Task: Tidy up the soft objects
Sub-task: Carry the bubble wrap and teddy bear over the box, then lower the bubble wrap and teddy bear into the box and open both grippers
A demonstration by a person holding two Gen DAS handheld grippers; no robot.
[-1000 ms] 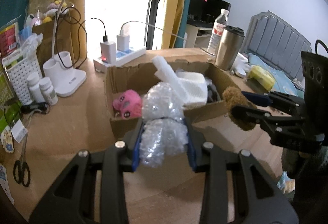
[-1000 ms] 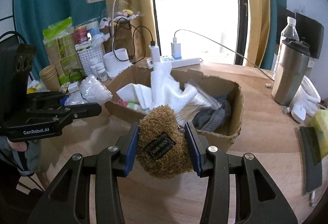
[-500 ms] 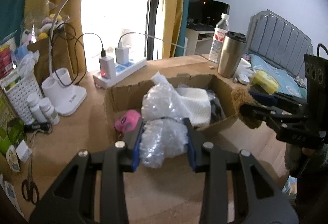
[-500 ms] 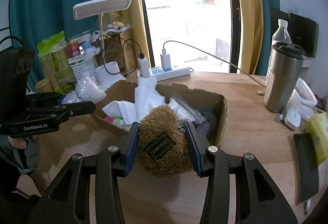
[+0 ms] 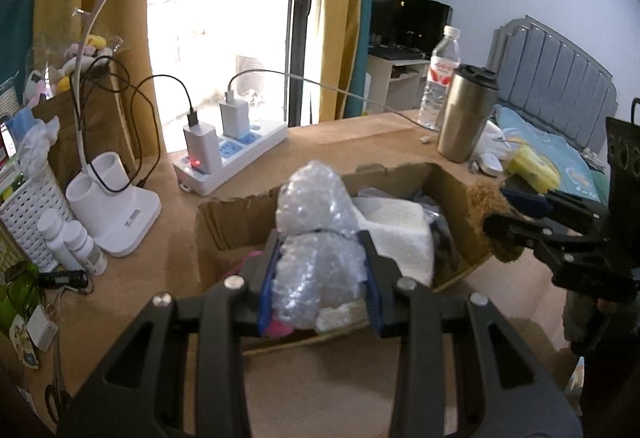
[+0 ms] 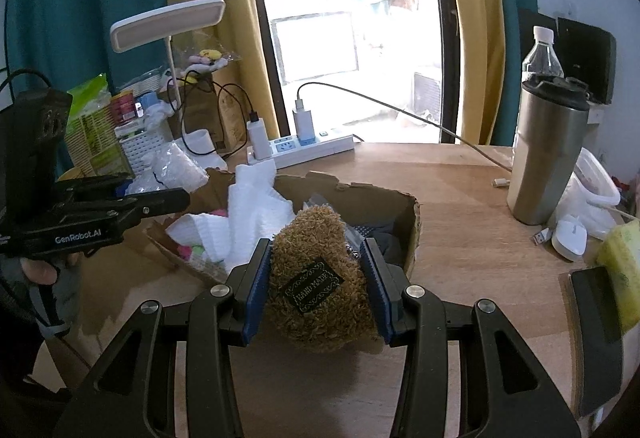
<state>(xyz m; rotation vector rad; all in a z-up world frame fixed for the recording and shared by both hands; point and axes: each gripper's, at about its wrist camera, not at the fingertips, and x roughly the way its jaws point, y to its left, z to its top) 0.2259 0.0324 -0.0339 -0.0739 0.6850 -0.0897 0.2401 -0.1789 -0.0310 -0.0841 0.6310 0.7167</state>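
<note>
Bubble wrap [image 5: 320, 270] sits pinched between the blue pads of our left hand-held gripper [image 5: 320, 278], and in the left wrist view we carry it just over the near wall of the cardboard box [image 5: 236, 222] on the counter [image 5: 332, 141]. Inside that box we see a white foam sheet [image 5: 400, 234], something dark beside it, and a bit of pink [image 5: 276, 328] low behind the pads. Off to the right, our right hand-held gripper [image 5: 504, 213] hovers at the far corner of the box with a brown plush toy [image 5: 490, 207] in its grip.

From the right wrist view, the right hand-held gripper [image 6: 320, 282] is clamped on the brown plush toy [image 6: 316, 278], which hangs at the near rim of the cardboard box [image 6: 412, 222]. White foam sheets [image 6: 256, 213], a dark cloth [image 6: 384, 238] and small bright scraps fill the box already. Our left hand-held gripper [image 6: 160, 193] reaches in from the left with the bubble wrap [image 6: 172, 169].

We judge the sorting well under way: several soft things are boxed, and these two are carried but not yet dropped in. Letting go over the box is what remains for them.
</note>
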